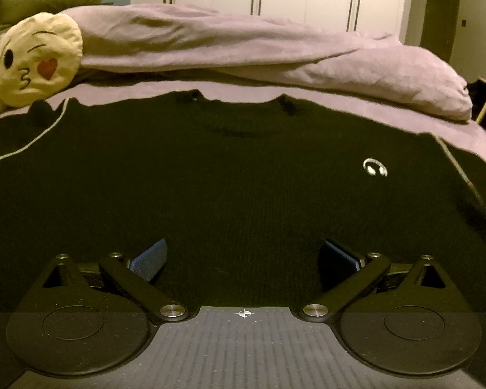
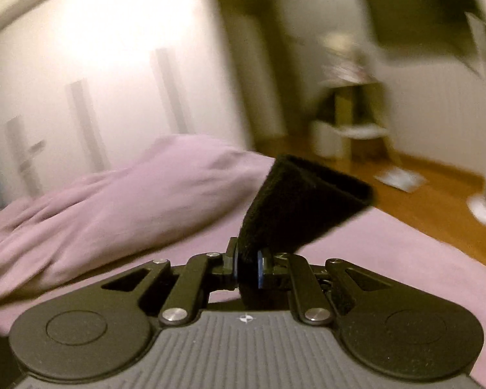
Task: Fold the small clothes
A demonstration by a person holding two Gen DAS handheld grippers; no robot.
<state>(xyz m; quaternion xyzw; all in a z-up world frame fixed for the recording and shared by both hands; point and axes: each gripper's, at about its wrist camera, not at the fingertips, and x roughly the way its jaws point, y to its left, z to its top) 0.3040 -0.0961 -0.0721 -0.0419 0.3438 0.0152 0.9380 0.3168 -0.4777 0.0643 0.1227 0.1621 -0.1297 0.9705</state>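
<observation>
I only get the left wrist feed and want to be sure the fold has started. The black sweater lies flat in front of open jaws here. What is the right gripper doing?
Observer: The right gripper is shut on a black sleeve, lifted off the purple bed sheet.
Operator: Is the cloth pinched firmly or just draped?
Observer: It sits squeezed between the blue pads, and its free end fans out above them.
Operator: Anything near it to snag on?
Observer: Only the bunched purple duvet to its left; beyond the bed edge is wooden floor.

Matt black knit sweater [image 1: 210,178] on soft lilac cloth bedsheet [image 2: 388,259]
</observation>
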